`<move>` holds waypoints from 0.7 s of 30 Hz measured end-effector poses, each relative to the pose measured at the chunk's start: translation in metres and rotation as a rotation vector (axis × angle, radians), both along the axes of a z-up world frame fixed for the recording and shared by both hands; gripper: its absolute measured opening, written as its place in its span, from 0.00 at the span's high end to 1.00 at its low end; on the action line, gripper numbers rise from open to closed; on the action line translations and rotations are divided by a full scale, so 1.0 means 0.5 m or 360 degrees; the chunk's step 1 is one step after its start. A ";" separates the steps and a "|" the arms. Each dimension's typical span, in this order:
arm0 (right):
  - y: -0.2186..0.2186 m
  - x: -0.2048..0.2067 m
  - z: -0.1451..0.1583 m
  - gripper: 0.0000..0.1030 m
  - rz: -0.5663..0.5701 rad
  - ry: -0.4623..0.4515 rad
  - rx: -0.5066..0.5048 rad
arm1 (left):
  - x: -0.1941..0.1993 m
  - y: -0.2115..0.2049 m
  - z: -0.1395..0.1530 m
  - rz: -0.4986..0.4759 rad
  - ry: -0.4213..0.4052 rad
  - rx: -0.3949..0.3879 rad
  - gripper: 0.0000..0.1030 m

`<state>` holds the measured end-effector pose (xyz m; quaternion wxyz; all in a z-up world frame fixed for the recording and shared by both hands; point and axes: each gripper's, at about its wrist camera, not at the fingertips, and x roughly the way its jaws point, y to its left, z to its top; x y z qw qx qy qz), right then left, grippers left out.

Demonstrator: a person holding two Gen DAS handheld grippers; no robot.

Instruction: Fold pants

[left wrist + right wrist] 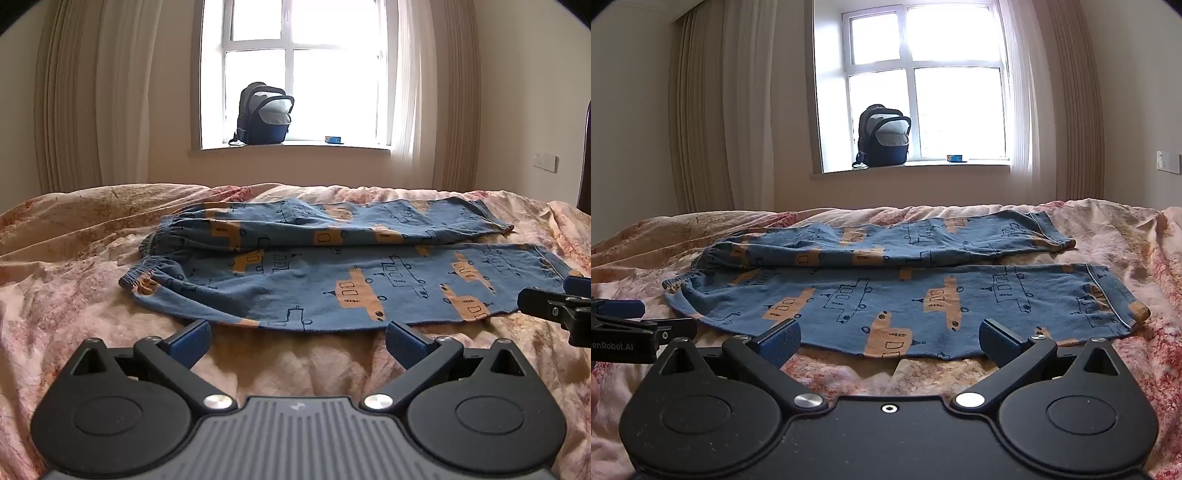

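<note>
Blue pants [332, 280] with an orange and black vehicle print lie flat on the bed, waistband at the left, both legs running right, side by side. They show in the right wrist view [905, 302] too. My left gripper [297, 341] is open and empty, just short of the near leg's front edge. My right gripper [890, 341] is open and empty, at the near leg's front edge toward the cuff end. Each gripper shows at the edge of the other's view: the right one [554, 301], the left one [624, 317].
The bed has a rumpled pink and orange floral cover [74, 258]. Behind it is a wall with a window; a dark backpack [264, 114] and a small blue item [334, 139] stand on the sill. Curtains [74, 92] hang at both sides.
</note>
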<state>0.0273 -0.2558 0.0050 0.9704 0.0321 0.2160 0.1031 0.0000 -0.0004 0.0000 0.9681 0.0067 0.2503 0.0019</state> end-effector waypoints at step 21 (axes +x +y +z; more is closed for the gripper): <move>0.001 0.000 -0.002 0.00 0.0001 -0.0005 0.0003 | -0.001 -0.002 0.001 -0.0003 -0.0007 0.0010 0.00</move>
